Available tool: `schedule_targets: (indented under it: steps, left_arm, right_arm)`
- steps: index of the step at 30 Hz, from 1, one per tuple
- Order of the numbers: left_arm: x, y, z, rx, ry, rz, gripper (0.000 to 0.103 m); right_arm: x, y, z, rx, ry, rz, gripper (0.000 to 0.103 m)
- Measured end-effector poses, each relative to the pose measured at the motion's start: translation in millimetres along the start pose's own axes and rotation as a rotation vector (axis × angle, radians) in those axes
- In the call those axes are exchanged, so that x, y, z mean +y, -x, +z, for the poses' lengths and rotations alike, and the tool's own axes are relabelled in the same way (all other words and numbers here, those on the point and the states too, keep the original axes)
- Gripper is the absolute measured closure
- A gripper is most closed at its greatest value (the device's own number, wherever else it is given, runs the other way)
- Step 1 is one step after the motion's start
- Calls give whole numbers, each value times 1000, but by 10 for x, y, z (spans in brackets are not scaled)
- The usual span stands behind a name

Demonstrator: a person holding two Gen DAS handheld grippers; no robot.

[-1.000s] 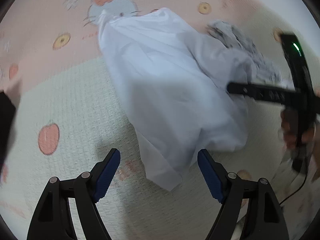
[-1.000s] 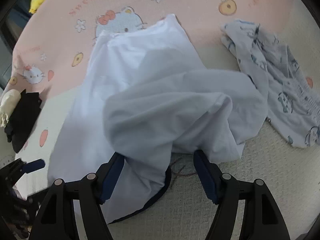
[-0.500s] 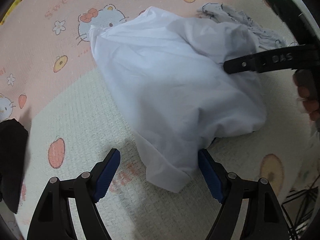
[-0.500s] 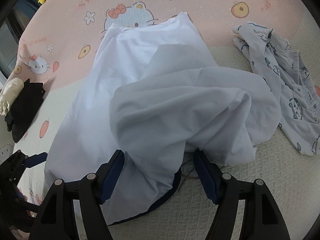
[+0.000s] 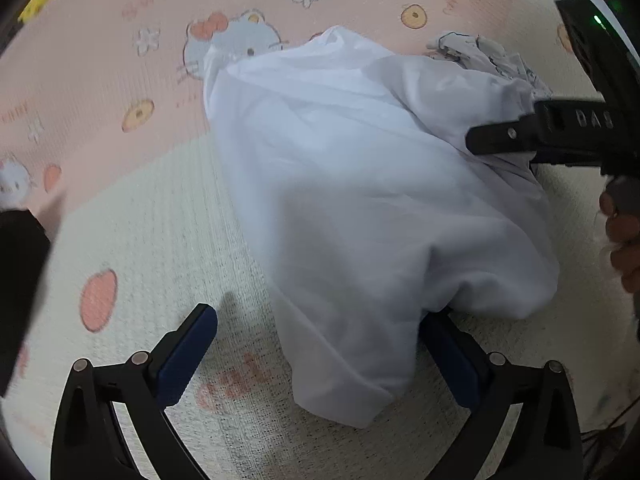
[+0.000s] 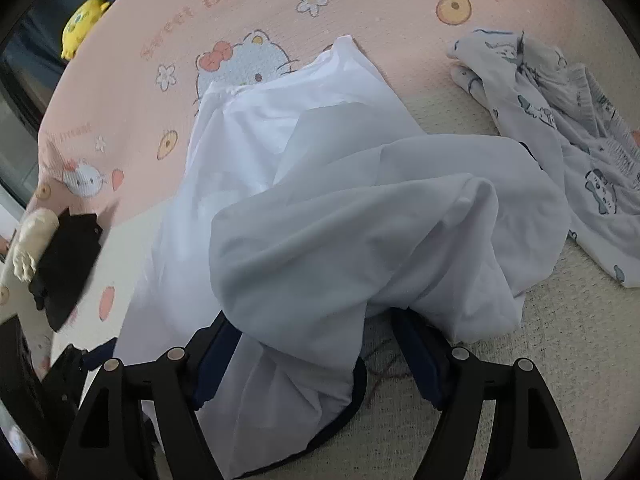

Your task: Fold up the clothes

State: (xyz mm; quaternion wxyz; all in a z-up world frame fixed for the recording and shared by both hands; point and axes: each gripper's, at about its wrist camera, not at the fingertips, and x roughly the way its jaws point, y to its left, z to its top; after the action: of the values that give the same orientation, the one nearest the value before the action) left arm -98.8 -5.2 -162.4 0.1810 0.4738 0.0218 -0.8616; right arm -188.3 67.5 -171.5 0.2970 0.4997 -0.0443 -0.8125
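A crumpled white garment [image 5: 360, 200] [image 6: 360, 220] lies on the printed mat [image 5: 160, 240], bunched into a hump at its near end. My left gripper [image 5: 318, 316] hovers over the garment's near corner. Its jaws are opening wide; the cloth tip lies between them and neither pad presses it. My right gripper [image 6: 312, 320] is at the hump's near edge, jaws also opening. Cloth drapes over its left finger [image 6: 216, 344] and fills the gap, but is not pinched. One right-gripper finger [image 5: 504, 136] shows in the left wrist view, resting against the hump.
A pale patterned garment [image 6: 560, 128] [image 5: 480, 52] lies crumpled to the right of the white one. A black folded item [image 6: 68, 264] and a cream bundle [image 6: 32, 232] sit at the mat's left edge. A yellow toy [image 6: 82, 24] lies beyond. A person's hand [image 5: 620, 232] holds the right gripper.
The left jaws have spread clearly wider, the right jaws slightly. Both views have tipped up a little, showing more of the pink far part of the mat. The white garment has barely shifted.
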Motion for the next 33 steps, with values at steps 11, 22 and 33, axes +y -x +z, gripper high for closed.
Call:
schedule_targets:
  steps: [11,22,33]
  left_arm:
    - [-415,138,49,-117,-301,170,16]
    - [-376,-19,142,-94,-369,261,88]
    - [246,358,241,-147,-242,256,90]
  right_arm:
    - [154,-78,71,0,64,-153,71]
    - [-119,258,150,-52,-97,-101,89]
    - [-269,509,-39,-34,-348,86,94]
